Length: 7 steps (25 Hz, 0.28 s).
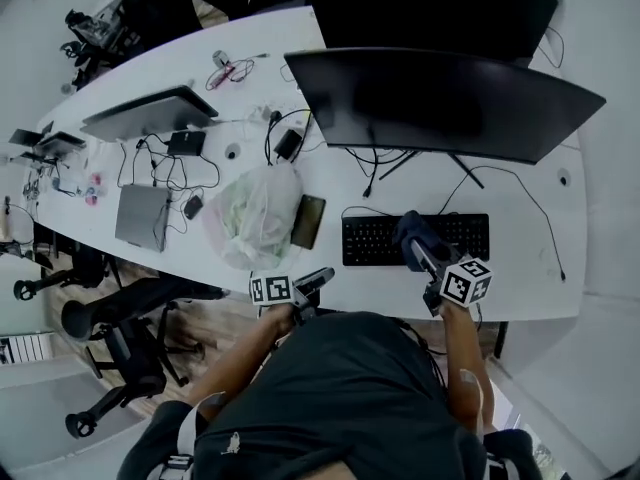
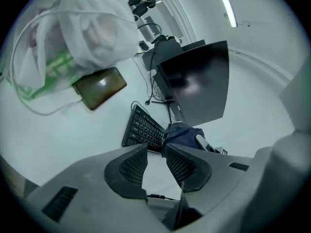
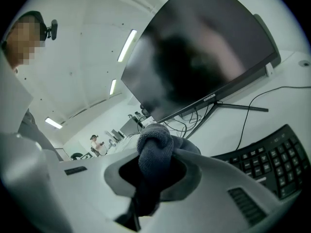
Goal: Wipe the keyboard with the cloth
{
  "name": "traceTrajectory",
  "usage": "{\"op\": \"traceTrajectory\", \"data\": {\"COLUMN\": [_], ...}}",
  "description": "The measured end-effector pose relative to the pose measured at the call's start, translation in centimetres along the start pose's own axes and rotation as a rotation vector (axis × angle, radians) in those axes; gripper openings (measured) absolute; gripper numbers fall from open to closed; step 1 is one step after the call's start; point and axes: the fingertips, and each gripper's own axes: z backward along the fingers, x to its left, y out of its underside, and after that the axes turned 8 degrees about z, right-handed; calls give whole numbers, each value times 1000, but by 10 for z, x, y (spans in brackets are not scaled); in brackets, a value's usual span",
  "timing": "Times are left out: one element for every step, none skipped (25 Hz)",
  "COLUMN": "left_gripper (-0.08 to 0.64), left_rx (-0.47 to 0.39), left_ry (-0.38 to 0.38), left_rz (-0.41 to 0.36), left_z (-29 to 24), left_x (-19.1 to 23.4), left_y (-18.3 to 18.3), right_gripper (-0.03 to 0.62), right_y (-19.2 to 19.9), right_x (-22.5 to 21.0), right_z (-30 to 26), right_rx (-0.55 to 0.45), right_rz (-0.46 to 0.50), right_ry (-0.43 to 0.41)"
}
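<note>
The cloth (image 3: 154, 144), clamped in the right gripper (image 3: 153, 173), is best pressed flat and drawn along the keyboard (image 1: 372, 239) rows; the left gripper (image 2: 155, 160), parted and empty, is not needed.

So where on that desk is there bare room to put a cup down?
Best is the table right of the keyboard, crossed only by one thin cable. A slim gap lies between keyboard and flat dark device. The left side is crowded: plastic bag, laptop, tangled wires.
</note>
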Motion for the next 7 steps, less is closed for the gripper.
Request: {"op": "traceTrajectory", "data": {"left_gripper": [98, 98, 98, 98, 98, 98, 97], "left_rx": [7, 11, 14, 17, 22, 27, 32], "left_ry": [-5, -10, -13, -14, -14, -13, -13], "left_rz": [37, 72, 105, 137, 169, 199, 229], "left_z": [-2, -3, -3, -1, 2, 5, 9], "left_x": [7, 14, 20, 26, 31, 37, 42], "left_y": [5, 9, 13, 18, 25, 32, 39], "right_gripper": [54, 54, 54, 54, 54, 54, 54], "right_y": [6, 13, 21, 31, 42, 55, 67], "right_x": [4, 8, 13, 20, 27, 34, 42], "right_z": [-1, -2, -2, -1, 1, 3, 6], "right_rx": [9, 19, 29, 40, 52, 65, 78], "right_rz": [-14, -30, -46, -66, -89, -114, -139], "right_ry": [-10, -19, -26, -31, -35, -37, -40]}}
